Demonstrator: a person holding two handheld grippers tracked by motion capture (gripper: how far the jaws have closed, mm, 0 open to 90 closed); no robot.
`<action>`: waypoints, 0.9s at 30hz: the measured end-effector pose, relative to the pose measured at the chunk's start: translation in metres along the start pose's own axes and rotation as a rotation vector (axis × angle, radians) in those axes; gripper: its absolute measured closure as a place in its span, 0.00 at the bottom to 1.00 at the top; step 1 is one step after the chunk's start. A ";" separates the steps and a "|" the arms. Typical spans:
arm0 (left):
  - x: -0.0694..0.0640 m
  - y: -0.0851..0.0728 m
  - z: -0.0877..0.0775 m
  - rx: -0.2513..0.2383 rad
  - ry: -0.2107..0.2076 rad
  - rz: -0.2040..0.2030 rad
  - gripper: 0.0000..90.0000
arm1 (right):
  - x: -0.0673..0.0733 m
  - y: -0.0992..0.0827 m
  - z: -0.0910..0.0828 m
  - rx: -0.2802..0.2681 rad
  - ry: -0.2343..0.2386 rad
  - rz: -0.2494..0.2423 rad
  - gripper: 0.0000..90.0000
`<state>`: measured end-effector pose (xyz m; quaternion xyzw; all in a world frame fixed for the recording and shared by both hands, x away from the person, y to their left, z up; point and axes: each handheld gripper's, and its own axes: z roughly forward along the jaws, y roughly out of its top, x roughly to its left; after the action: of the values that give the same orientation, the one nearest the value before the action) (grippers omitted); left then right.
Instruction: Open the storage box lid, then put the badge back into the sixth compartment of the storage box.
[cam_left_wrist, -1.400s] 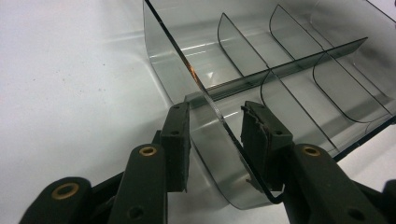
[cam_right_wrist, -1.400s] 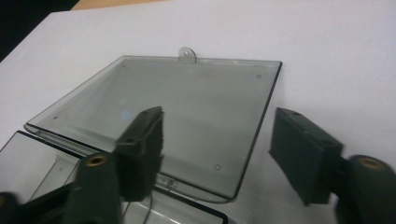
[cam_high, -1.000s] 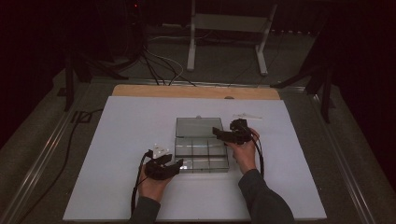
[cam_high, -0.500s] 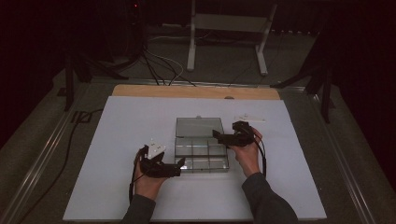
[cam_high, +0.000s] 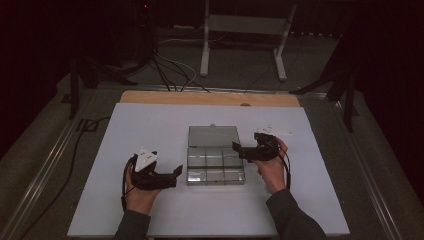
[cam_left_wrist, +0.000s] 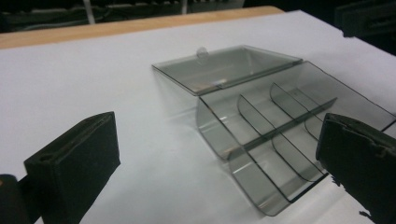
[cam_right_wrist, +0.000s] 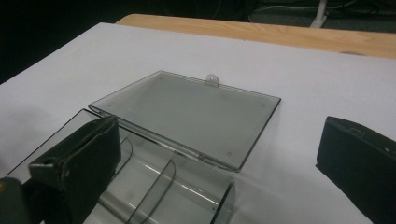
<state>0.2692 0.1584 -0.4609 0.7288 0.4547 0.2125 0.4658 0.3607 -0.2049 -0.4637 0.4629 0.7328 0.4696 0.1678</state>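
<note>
A smoky clear compartment box (cam_high: 216, 167) lies open in the middle of the white table sheet (cam_high: 150, 125), its lid (cam_high: 214, 135) folded flat to the far side. Its dividers (cam_left_wrist: 280, 135) show bare compartments. My left gripper (cam_high: 176, 174) hovers left of the box's near corner, and its jaws have just been opening. They stand wide apart with nothing pressed between them (cam_left_wrist: 217, 144). My right gripper (cam_high: 236, 150) sits at the box's right edge, beside the lid (cam_right_wrist: 187, 112). Its jaws have also just been opening and grip nothing (cam_right_wrist: 219, 149).
A wooden strip (cam_high: 210, 98) runs along the sheet's far edge. Behind the table are cables (cam_high: 170, 75) and a white stand's legs (cam_high: 240, 45) on the floor. Metal rails (cam_high: 45, 160) flank the table. White sheet stretches left and right of the box.
My left gripper has drawn back to the left, away from the box's near corner, and risen a little, its jaws wider. The right gripper has shifted slightly toward me. The box lies as before.
</note>
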 end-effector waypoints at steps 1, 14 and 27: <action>0.002 -0.001 -0.002 -0.006 0.001 -0.005 0.01 | 0.000 0.000 -0.001 -0.002 0.002 -0.002 0.00; 0.016 -0.016 -0.017 -0.032 0.034 0.000 0.01 | -0.011 -0.003 -0.024 -0.041 -0.010 -0.018 0.00; 0.025 -0.029 -0.024 -0.040 0.040 0.004 0.01 | -0.023 -0.013 -0.053 0.027 -0.046 -0.027 0.00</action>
<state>0.2498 0.1959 -0.4777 0.7159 0.4580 0.2371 0.4707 0.3295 -0.2541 -0.4527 0.4657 0.7413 0.4467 0.1848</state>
